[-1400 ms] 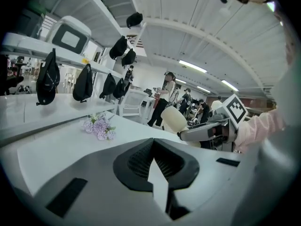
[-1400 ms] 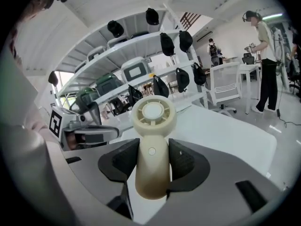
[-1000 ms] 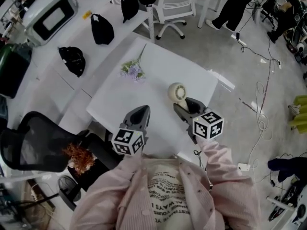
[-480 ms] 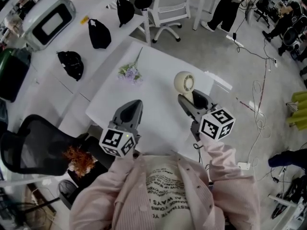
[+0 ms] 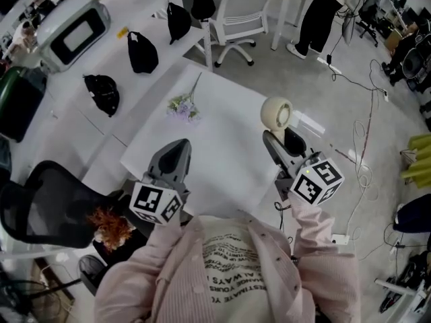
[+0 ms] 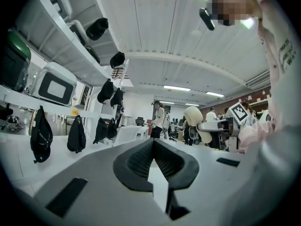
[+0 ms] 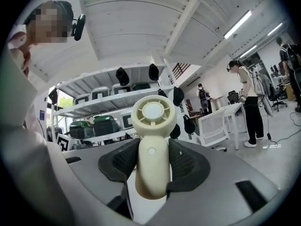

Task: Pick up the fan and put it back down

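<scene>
The cream hand-held fan is off the white table, near its right edge, carried head-up. My right gripper is shut on its handle. In the right gripper view the handle sits between the two dark pads, with the round head above them. My left gripper hangs over the table's near left part, jaws shut and nothing in them; in the left gripper view its tips meet. That view also catches the fan off to the right.
A sprig of pale purple flowers lies at the table's far side. Black bags rest on the long white bench behind. A white chair stands beyond, a black chair at near left, cables on the floor at right.
Both grippers have risen. The fan has gone up with the right gripper, drifting right toward the table's edge in the head view. The left gripper has shifted a little left.
</scene>
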Available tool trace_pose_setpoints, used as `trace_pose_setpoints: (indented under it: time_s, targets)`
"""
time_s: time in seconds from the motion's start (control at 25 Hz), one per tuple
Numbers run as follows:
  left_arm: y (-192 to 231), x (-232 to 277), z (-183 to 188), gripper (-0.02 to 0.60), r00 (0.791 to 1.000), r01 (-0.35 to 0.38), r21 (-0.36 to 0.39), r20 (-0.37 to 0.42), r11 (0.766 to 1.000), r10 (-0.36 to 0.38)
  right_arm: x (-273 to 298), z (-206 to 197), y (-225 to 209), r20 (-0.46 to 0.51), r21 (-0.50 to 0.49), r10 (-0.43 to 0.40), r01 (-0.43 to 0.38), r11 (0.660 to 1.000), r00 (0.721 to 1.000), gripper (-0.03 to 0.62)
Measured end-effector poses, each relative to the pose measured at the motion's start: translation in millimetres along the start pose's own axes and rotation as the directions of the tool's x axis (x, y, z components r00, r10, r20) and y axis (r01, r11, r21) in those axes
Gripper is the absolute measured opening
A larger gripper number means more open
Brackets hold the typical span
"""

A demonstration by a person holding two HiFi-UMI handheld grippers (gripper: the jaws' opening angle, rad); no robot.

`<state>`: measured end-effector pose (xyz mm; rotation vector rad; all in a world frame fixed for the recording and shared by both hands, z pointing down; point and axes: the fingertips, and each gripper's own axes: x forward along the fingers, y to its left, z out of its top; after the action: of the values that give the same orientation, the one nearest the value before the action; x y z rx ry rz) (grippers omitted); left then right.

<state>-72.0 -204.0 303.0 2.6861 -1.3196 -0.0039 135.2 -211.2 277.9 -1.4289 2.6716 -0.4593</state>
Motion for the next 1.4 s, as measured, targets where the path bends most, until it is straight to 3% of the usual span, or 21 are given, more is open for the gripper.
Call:
trace_pose_setpoints:
  time_s: [0.28, 0.72, 1.12, 1.4]
  targets:
    - [7, -6, 6, 0.002, 0.999, -0.032, -0.001, 0.007, 0.999, 0.032, -15, 12, -3, 0.050, 0.005, -0.022, 0.022, 1.000, 0.998, 0.186]
    - [9, -7, -6, 0.002, 0.998, -0.055, 0.022, -0.020, 0.998, 0.056, -16, 5, -11, 0.026, 0.006, -0.026, 0.026, 1.000, 0.999, 0.186]
    - [11, 0, -61, 0.002, 0.989, -0.064, -0.024, -0.136, 0.998, 0.060, 8, -43, -18, -0.096, 0.043, -0.004, 0.008, 0.999, 0.995, 0.186]
    - [11, 2, -110, 0.002, 0.968, -0.083, -0.102, -0.246, 0.991, 0.055, 28, -100, -19, -0.242, 0.009, 0.018, -0.016, 1.000, 0.970, 0.186]
